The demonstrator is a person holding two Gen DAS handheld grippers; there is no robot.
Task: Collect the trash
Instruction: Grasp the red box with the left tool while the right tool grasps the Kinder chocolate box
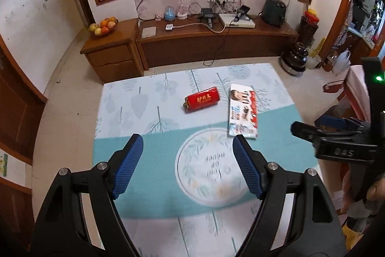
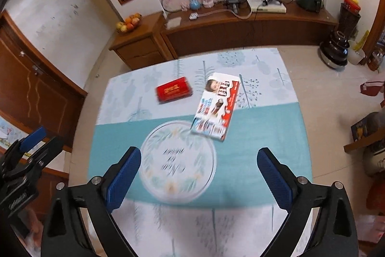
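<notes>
Left gripper [image 1: 187, 143] spread wide and empty above the mat [image 1: 149, 153]; right gripper [image 2: 198, 158] likewise gaping, nothing between its pads; red pack [image 1: 201, 99] lying on the mat's far half, white box [image 1: 242, 110] just beside it, both untouched

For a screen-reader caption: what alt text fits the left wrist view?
Open left gripper hovers empty over a teal-and-white patterned table mat. Beyond lie a flat red packet and a white-and-red chocolate box.
</notes>
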